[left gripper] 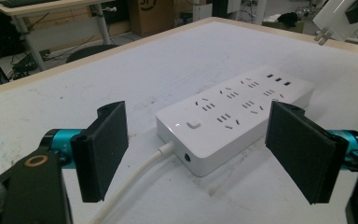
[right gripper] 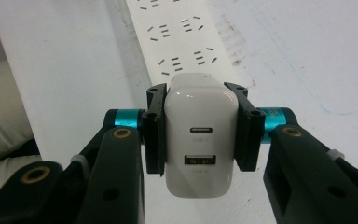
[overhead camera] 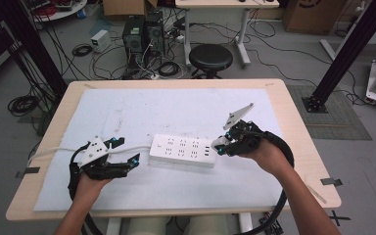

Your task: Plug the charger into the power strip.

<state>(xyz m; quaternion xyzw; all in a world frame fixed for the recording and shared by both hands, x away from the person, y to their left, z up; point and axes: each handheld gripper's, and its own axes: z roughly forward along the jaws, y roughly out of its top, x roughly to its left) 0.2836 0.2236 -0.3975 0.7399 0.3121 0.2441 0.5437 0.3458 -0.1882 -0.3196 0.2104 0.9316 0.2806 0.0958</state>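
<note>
Right hand-held gripper [right gripper: 199, 128] clamps the charger [right gripper: 199, 140]; left hand-held gripper [left gripper: 200, 154] gapes unladen.
Light, rigid, glossy charger probably slips easily; flat sides between the pads suit gripping.

Loads of bare white mat [overhead camera: 176, 105] toward the table's far edge, wide open. Only blockers: power strip [overhead camera: 182, 150] mid-table and its cord [overhead camera: 54, 151] trailing to the left edge.

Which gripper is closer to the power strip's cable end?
Left. The left gripper stands open at the cable end of the power strip; the right gripper, shut on the white charger, is at the opposite end.
</note>
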